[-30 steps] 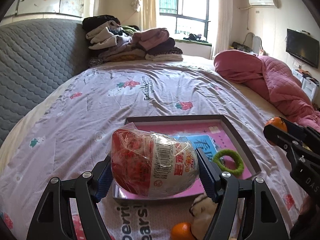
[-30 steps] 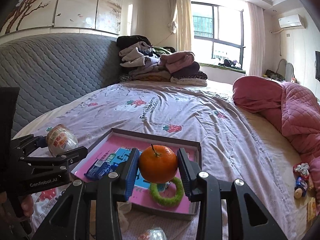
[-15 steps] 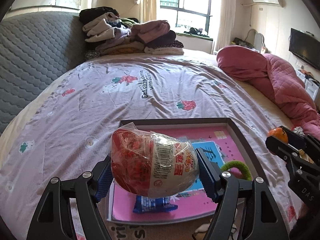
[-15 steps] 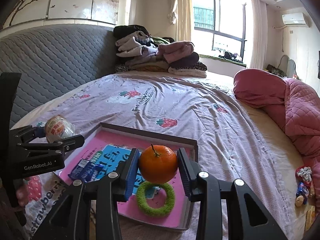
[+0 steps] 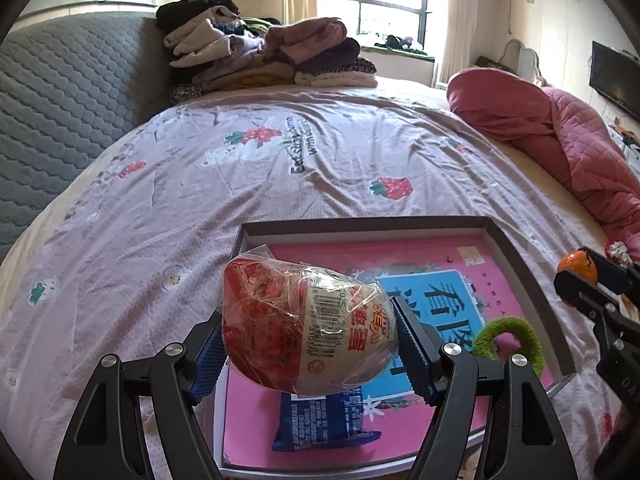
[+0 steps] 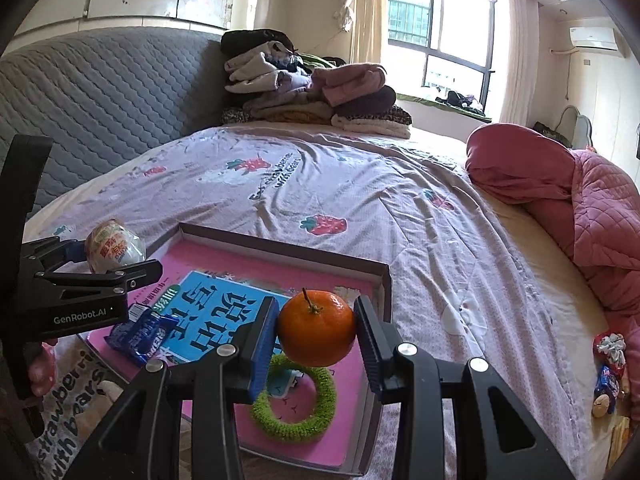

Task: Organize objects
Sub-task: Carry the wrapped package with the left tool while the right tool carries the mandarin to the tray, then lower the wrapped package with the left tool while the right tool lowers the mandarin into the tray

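Progress looks like roughly halfway, judging by what's in the tray [image 5: 532,280] versus what isn't. A green fuzzy ring [image 6: 296,400] and a blue snack packet [image 5: 324,424] already lie inside it on the pink liner. Both grippers are loaded and hovering over the tray — the left gripper [image 5: 310,344] has its fingers clamped on a plastic-wrapped egg-shaped snack [image 5: 308,320] above the near left corner, and the right gripper [image 6: 316,334] is squeezed on an orange [image 6: 316,326] right above the ring. Neither item is set down yet, so that's two drops left.

More stuff is still loose, too: a few small wrapped bits [image 6: 608,368] sit on the sheet off to the right, well apart from the tray.

Surface is a bed with a pinkish strawberry-print sheet [image 5: 280,168] — soft, so the tray may wobble. Grey quilted headboard [image 6: 100,92], folded clothes pile [image 5: 264,56], pink quilt [image 6: 580,208] bunched on the right, bright window [image 6: 436,36] behind.
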### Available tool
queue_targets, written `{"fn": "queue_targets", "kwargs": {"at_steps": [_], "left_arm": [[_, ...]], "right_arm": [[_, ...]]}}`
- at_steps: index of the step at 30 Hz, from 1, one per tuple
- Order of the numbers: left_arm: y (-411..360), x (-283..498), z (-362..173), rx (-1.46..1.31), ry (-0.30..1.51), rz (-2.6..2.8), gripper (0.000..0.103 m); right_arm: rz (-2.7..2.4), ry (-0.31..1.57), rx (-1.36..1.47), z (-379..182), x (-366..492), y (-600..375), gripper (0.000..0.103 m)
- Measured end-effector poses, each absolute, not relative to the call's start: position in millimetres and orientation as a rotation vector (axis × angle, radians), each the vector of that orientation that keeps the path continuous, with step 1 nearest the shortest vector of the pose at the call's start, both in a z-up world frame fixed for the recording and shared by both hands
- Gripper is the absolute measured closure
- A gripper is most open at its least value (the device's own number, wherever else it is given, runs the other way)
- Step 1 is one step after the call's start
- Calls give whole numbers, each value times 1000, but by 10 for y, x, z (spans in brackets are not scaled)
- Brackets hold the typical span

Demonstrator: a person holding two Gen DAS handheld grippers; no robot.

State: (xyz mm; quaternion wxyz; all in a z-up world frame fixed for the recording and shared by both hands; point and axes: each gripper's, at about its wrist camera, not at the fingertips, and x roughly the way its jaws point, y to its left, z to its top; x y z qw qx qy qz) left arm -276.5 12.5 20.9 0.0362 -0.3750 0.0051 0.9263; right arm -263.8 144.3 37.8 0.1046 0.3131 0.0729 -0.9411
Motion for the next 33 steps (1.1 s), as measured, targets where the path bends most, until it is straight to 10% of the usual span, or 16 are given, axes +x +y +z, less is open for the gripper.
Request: {"fn": "queue_targets", "kwargs": {"at_steps": [33], "left_arm": [[155, -3232, -335, -1390, 56, 2750, 27]], "right_arm": [[-2660, 253, 1201, -279, -3374, 1450, 64]]}}
